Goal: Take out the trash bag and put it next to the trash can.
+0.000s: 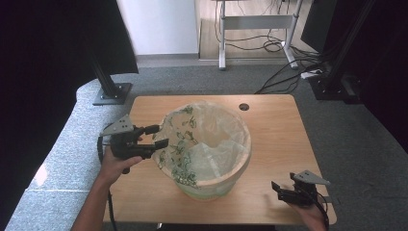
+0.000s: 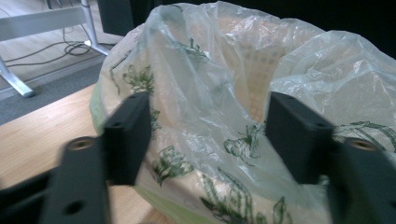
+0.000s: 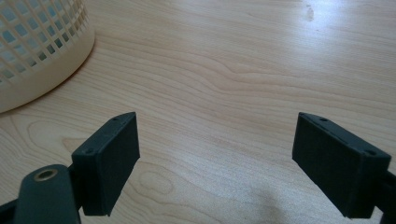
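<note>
The plastic bag (image 2: 210, 107) lining the basket (image 1: 226, 175) is what my left claw (image 1: 155, 136) is on: the two black jaws straddle the bag's crumpled rim on the basket's left side, film bunched between them. The pads are not visibly pressing on it, so I call that claw released, with the bag between its jaws. In the left claw's own view the film is thin, translucent and wrinkled, printed with green leafy sprigs, and the cream lattice of the basket wall shows through it just beyond the jaws. The high view gives the whole shape instead: a round, pale basket standing mid-tabletop (image 1: 274, 125), the bag draped over most of its rim and sagging inside.

My right claw (image 1: 283, 189) rests low near the tabletop's near right corner, well apart from the basket, jaws spread wide with nothing between them. Its own view looks along light wood grain, smooth and faintly glossy, with the basket's solid foot and square-holed wall off to its far left.

Beyond the tabletop lies grey carpet with a trail of black cables (image 1: 284, 79).
</note>
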